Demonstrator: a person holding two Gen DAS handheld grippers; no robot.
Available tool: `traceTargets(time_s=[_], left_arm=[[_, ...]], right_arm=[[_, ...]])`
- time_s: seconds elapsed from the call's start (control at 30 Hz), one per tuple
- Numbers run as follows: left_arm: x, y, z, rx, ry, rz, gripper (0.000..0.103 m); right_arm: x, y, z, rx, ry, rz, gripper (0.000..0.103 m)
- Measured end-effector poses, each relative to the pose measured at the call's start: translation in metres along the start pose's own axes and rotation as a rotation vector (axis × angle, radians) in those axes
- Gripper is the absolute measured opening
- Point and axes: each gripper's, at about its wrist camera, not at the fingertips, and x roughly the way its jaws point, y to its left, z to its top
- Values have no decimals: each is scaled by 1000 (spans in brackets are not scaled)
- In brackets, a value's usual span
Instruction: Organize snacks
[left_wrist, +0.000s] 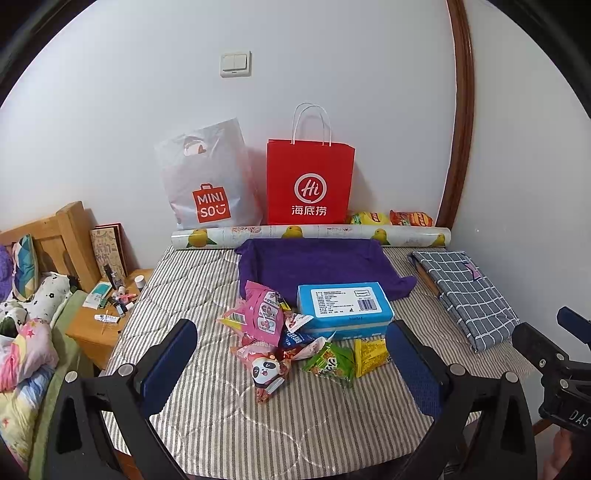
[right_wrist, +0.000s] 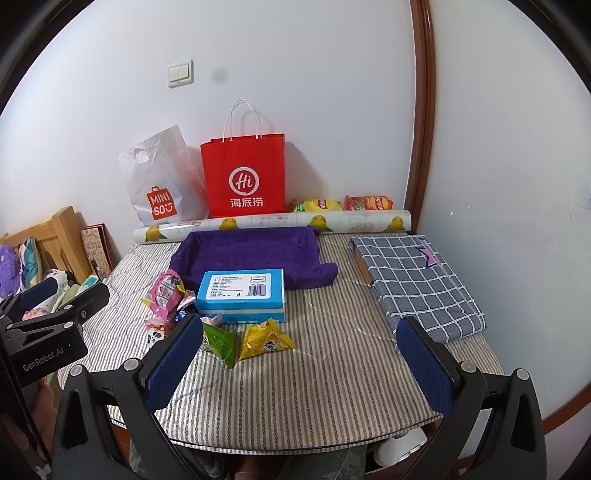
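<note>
I hold both tools back from the pile, I think to choose first. The left gripper (left_wrist: 291, 363) has its fingers wide apart and carries nothing; the right gripper (right_wrist: 301, 354) is the same. The snacks (left_wrist: 295, 343) lie heaped beside the blue box (left_wrist: 345, 304), just before the purple tray (left_wrist: 314, 264), probably their destination. The striped table cover (left_wrist: 229, 417) is soft. A red bag (left_wrist: 309, 182) leans on the white wall (left_wrist: 110, 110).
</note>
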Motion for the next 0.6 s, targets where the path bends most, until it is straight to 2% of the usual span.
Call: traceTargets(time_s=[0.6], left_arm=[[-1,-1,-1,-2,-5,-1,103]], right_arm=[[-3,1,-2,-4,-11,2,103]])
